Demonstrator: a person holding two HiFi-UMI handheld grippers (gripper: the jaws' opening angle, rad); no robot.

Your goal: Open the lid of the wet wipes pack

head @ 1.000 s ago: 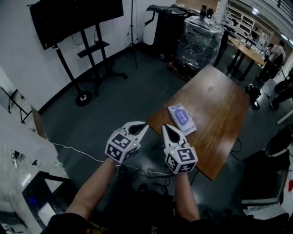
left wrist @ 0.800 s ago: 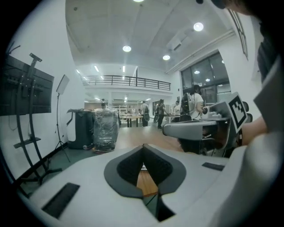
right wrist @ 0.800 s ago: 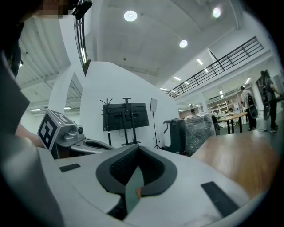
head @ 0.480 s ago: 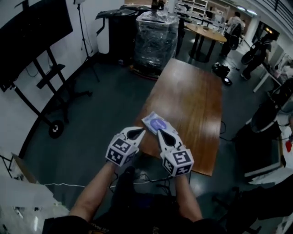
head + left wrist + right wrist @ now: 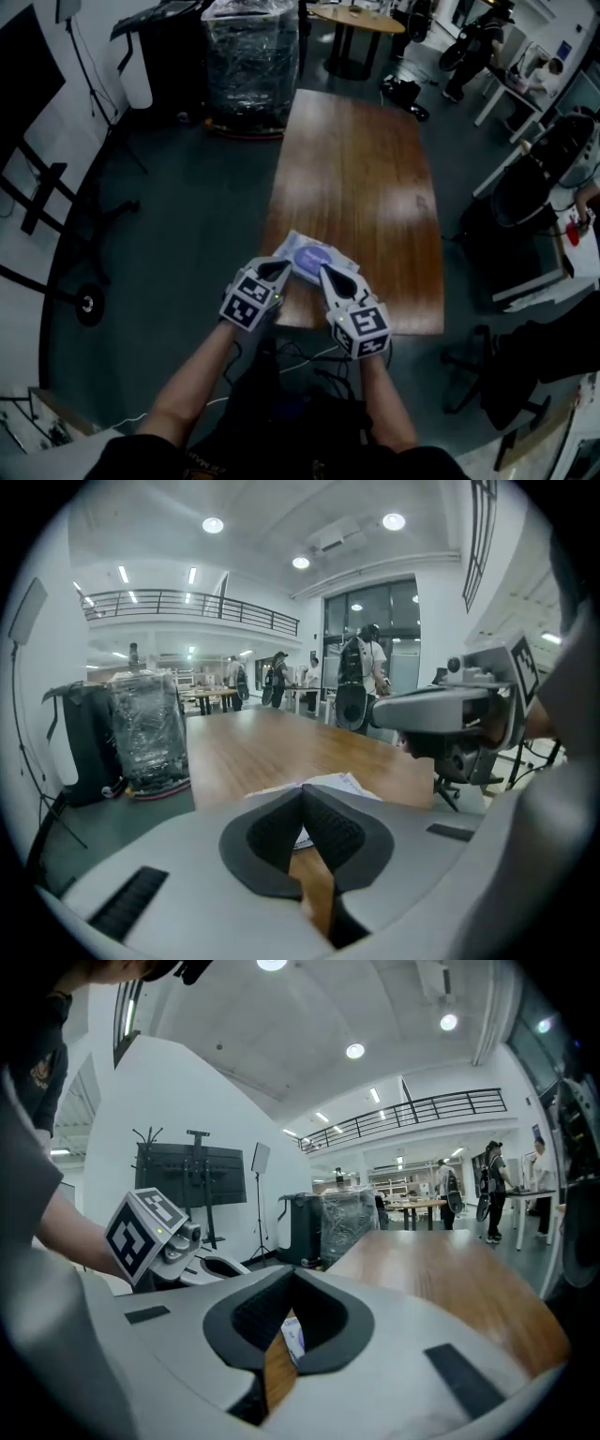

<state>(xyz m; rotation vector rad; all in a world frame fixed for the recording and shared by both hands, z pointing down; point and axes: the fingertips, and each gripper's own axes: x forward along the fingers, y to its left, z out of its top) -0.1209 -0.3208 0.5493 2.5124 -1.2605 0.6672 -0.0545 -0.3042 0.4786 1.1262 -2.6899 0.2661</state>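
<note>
Head view: a long wooden table [image 5: 356, 159] runs away from the person, and the wet wipes pack [image 5: 313, 256] lies flat at its near end, close to the left corner, with the purple oval lid [image 5: 316, 254] on top and lying flat. The left gripper [image 5: 283, 268] points at the pack's near left edge and the right gripper [image 5: 325, 272] at its near right edge. Both tips are at the pack, but whether they touch it cannot be told from here. Beyond the table's far left corner stands a film-wrapped stack [image 5: 251, 56].

Left gripper view: the left gripper [image 5: 302, 793] has its jaws pressed together at the tips, with nothing between them. The white edge of the wet wipes pack [image 5: 330, 783] shows just past the tips, resting on the table [image 5: 253, 747]. The right gripper [image 5: 450, 710] hangs close by on the right. The film-wrapped stack [image 5: 147, 728] stands far left.

Right gripper view: the right gripper [image 5: 292, 1277] is likewise clenched tip to tip and empty. Through the gap below the tips a sliver of the wet wipes pack [image 5: 294, 1336] shows against the wood. The left gripper [image 5: 155, 1232], with its marker cube, is close on the left.
</note>
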